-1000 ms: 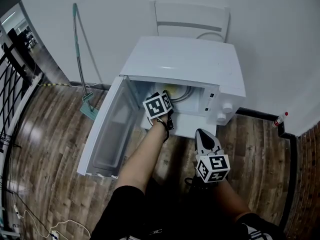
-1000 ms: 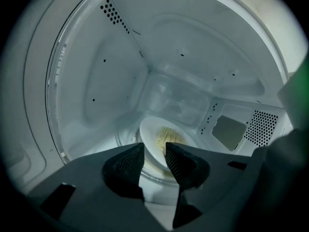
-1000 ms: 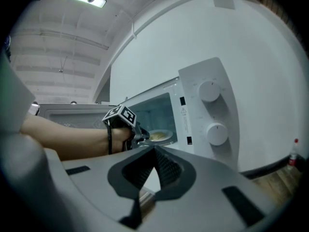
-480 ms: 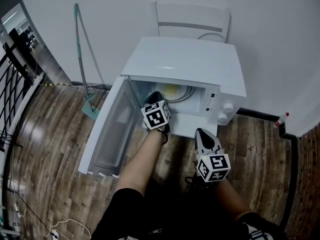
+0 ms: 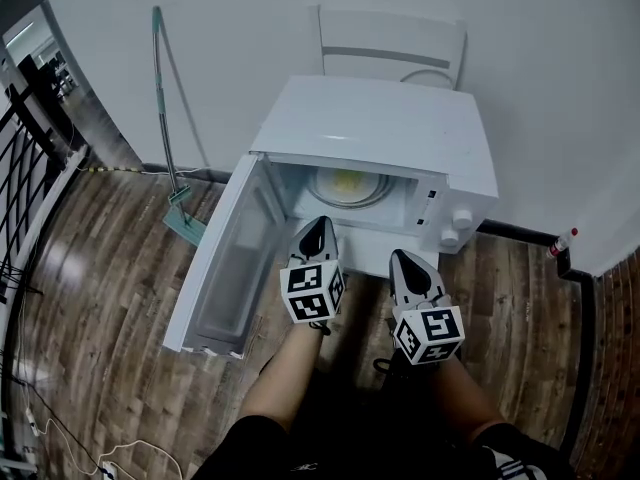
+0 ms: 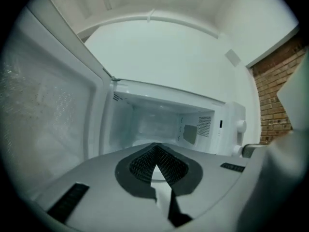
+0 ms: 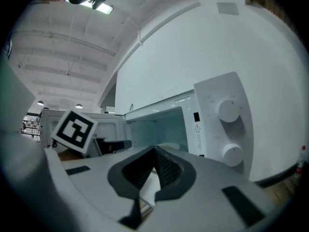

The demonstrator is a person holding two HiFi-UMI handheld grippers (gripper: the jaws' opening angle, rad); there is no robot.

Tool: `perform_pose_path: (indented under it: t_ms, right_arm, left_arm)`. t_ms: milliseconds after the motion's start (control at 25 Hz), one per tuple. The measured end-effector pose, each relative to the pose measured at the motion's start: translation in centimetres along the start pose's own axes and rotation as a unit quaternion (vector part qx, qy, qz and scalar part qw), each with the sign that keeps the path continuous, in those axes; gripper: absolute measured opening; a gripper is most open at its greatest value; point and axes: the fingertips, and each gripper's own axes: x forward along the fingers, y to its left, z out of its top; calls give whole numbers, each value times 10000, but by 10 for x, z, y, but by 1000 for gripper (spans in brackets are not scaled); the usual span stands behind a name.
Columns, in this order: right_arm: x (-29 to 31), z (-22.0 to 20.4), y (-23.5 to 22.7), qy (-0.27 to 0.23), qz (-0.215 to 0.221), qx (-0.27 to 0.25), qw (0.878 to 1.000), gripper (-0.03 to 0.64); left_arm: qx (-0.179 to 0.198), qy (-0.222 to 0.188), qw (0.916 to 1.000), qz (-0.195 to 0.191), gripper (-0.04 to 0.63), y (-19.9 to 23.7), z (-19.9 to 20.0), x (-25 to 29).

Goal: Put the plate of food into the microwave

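Re plate of food (image 5: 348, 185): sits inside microwave (image 5: 380, 128) cavity, approx. centre of its floor, w/ door (image 5: 222, 260) swung wide to the left. Looks set far enough in for door to shut w/o catching the rim. Judging by that: placing done, door-closing left.

L gripper (image 5: 319, 230): just finished closing, tips together, grips nothing. Hangs outside cavity mouth, well clear of plate, prob. to leave room for door's swing.

R gripper (image 5: 404, 262): tips also together, nothing between. Parked just beside L one, below the knobs (image 5: 456, 224) side of the front, idle.

Pose: reaching fwd w/ both grippers side by side, pointing roughly level at microwave front, L forearm (image 5: 285, 373) stretched straight behind its gripper.
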Motion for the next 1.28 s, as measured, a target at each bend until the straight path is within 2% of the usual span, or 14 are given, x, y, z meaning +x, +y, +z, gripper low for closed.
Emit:
perform_pose_path:
  t_ms: [240, 360, 440, 640, 760, 880, 1040, 1160, 1280]
  right_arm:
    - [24, 19, -10, -92, -100, -172, 9998, 12]
    - [31, 31, -12, 84, -34, 69, 9999, 12]
    - [35, 51, -8, 232, 62, 185, 9995, 12]
    - [40, 158, 14, 338, 175, 214, 9990, 12]
    - [35, 241, 30, 375, 206, 228, 9988, 12]
    - [25, 332, 48, 349, 213, 252, 9988, 11]
    - [-1, 439, 68, 308, 174, 287, 9990, 11]
    - [-18, 492, 73, 193, 92, 246, 9995, 11]
    - [-31, 522, 76, -44, 9, 187, 9998, 11]
  left_arm:
    - [-154, -21, 9991, -394, -3, -33, 13, -34]
    - [-351, -163, 9983, -427, -3, -41, 44, -46]
    - [-311, -165, 9986, -402, -4, -48, 76, -52]
    - [-126, 136, 9991, -385, -3, -66, 179, -59]
    - [-60, 226, 9992, -325, -3, -75, 255, -69]
    - [73, 331, 9984, -446, -3, -91, 336, -83]
    - [-132, 502, 9965, -659, -3, -117, 428, -108]
    - [-110, 388, 9966, -711, -3, -129, 481, -123]
    - [74, 207, 9968, -772, -3, -139, 509, -137]
